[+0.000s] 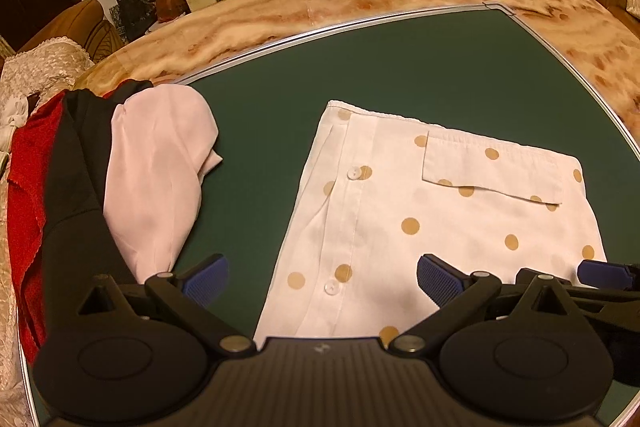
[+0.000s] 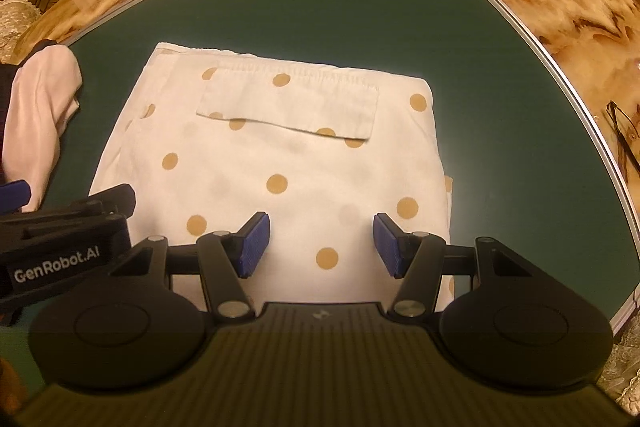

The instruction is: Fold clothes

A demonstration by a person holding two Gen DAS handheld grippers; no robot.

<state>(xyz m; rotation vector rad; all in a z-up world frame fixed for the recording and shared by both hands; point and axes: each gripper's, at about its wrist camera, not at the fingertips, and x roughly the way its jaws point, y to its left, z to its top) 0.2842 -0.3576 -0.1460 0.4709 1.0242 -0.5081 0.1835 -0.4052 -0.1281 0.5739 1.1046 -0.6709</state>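
Jaws apart over smooth, rectangular polka-dot shirt [image 2: 280,163].

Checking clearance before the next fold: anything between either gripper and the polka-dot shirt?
Nothing visible. Left gripper and right gripper are both open, right over the polka-dot shirt. The pile of clothes lies apart on the green mat.

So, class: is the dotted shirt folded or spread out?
Folded: the dotted shirt lies as a compact rectangle, edges doubled under, sleeves hidden.
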